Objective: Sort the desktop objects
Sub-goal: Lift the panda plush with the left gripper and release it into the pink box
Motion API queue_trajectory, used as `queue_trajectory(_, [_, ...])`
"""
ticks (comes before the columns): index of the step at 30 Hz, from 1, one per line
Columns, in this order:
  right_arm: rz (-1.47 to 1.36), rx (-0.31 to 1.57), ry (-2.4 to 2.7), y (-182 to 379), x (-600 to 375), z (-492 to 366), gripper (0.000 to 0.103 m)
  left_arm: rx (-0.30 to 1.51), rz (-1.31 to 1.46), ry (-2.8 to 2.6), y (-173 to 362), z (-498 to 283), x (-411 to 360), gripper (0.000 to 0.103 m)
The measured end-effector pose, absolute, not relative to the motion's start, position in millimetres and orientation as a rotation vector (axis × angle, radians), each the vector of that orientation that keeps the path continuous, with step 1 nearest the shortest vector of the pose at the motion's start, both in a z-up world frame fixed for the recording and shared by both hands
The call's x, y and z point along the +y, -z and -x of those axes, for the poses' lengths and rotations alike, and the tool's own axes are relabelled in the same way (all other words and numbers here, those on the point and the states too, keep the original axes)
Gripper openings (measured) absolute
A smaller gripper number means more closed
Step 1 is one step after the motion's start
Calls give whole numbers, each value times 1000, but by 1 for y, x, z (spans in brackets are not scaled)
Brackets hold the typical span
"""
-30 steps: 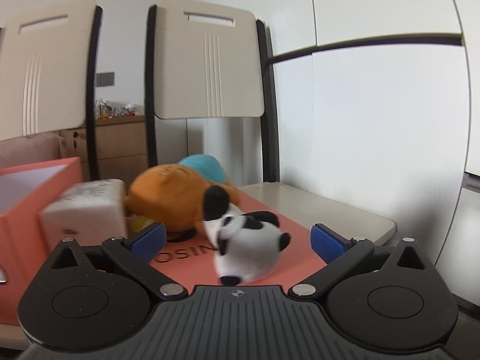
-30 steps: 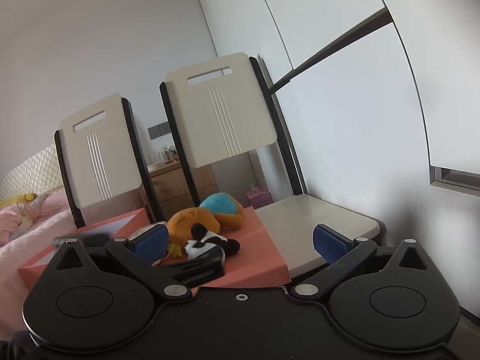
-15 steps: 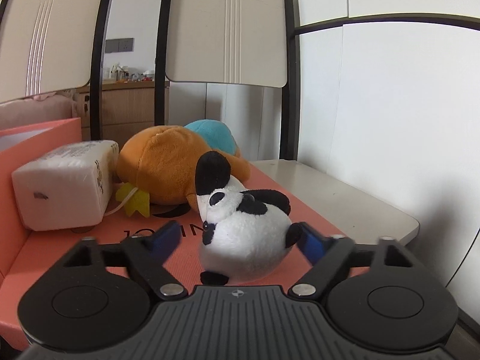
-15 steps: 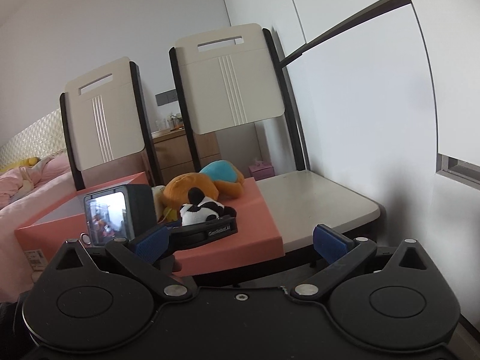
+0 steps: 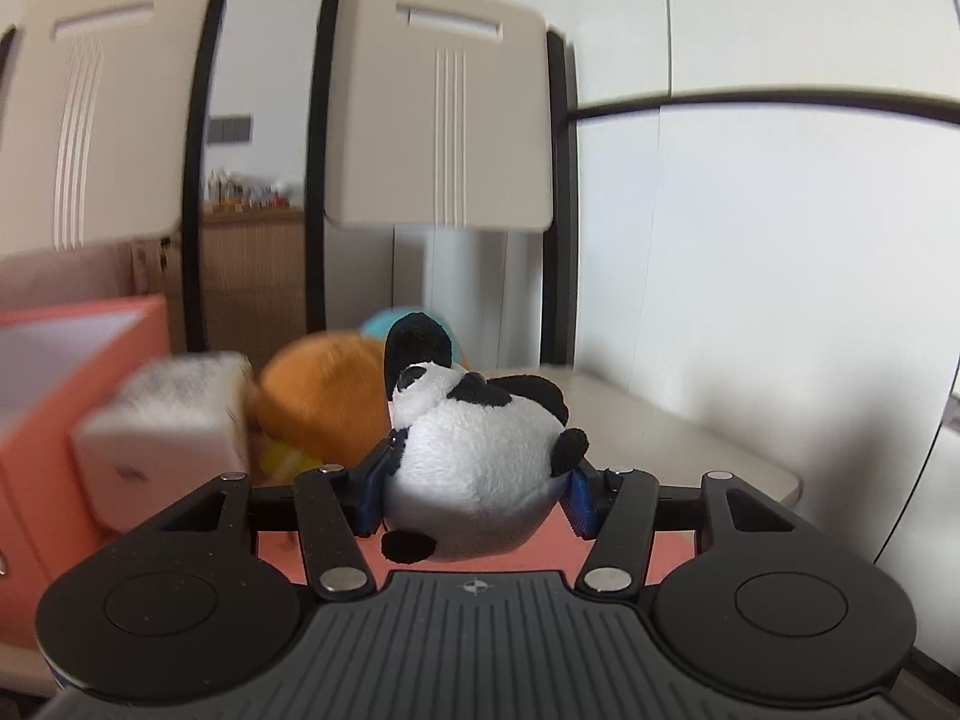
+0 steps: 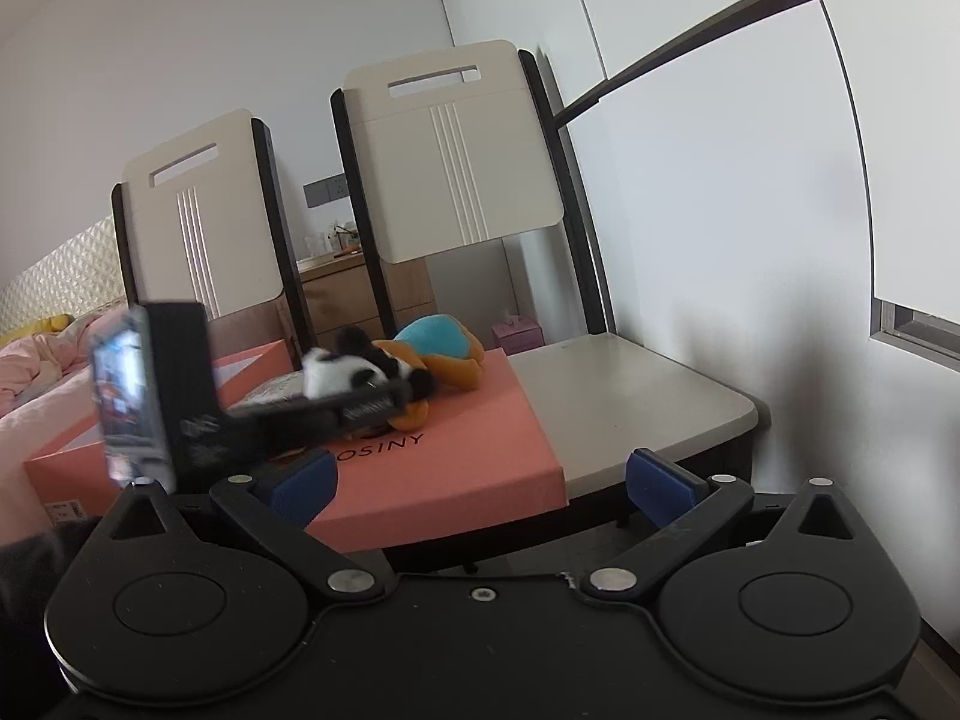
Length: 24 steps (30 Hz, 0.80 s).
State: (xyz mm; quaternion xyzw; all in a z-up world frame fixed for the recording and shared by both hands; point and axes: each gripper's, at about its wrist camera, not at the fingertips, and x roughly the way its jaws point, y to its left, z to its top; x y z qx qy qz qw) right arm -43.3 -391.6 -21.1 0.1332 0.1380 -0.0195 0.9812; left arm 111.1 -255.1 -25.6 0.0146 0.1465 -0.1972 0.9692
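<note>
Black-and-white panda plush [image 5: 480,456], orange plush [image 5: 324,396], coral-pink box [image 6: 456,468], cream chair backs [image 5: 438,114]

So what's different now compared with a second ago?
The left gripper has closed its blue pads on the panda plush, which lay loose between open jaws before, and seems to be lifting it off the pink box lid. The orange plush, tissue pack and open right gripper stayed put.
</note>
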Motion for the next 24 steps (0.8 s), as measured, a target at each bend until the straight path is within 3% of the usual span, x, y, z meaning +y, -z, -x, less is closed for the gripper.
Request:
queue_trajectory(17, [-202,202,-86,-41,-337,22,102,157,-38,220,-103,-65,-127,60])
queue_trajectory(24, [-164,164,-187,-81,-296,-24,102,171,-42,127,-107,-94,-58,60])
